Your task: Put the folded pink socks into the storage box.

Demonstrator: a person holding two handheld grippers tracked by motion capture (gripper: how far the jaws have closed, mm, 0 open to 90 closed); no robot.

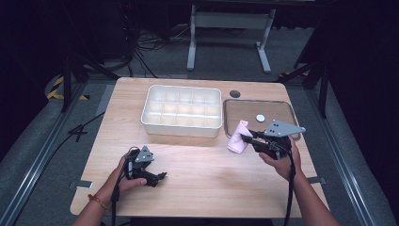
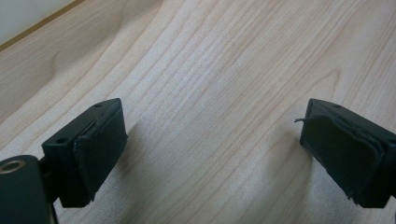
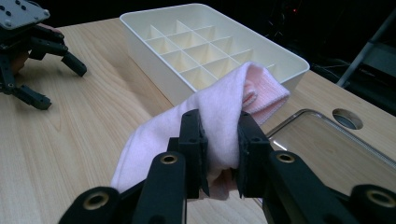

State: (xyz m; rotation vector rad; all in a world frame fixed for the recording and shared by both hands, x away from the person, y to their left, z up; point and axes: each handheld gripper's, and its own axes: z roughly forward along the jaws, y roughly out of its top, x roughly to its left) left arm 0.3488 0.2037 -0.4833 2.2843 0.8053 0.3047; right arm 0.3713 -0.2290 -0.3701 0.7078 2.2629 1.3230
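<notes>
A pale pink sock (image 3: 219,116) hangs folded between the jaws of my right gripper (image 3: 219,154), which is shut on it. In the high view that gripper (image 1: 247,137) holds the sock (image 1: 237,137) just above the table, by the near left corner of the clear tray (image 1: 230,123). My left gripper (image 1: 160,178) rests near the table's front left, jaws wide open over bare wood, nothing between its pads (image 2: 100,154). The other hand's gripper (image 3: 28,56) appears far off in the right gripper view.
A white compartmented box (image 1: 182,126) stands at the table's middle back, its cells empty. The clear tray holds a small white disc (image 1: 260,117). A round hole (image 1: 235,93) marks the tabletop behind the tray.
</notes>
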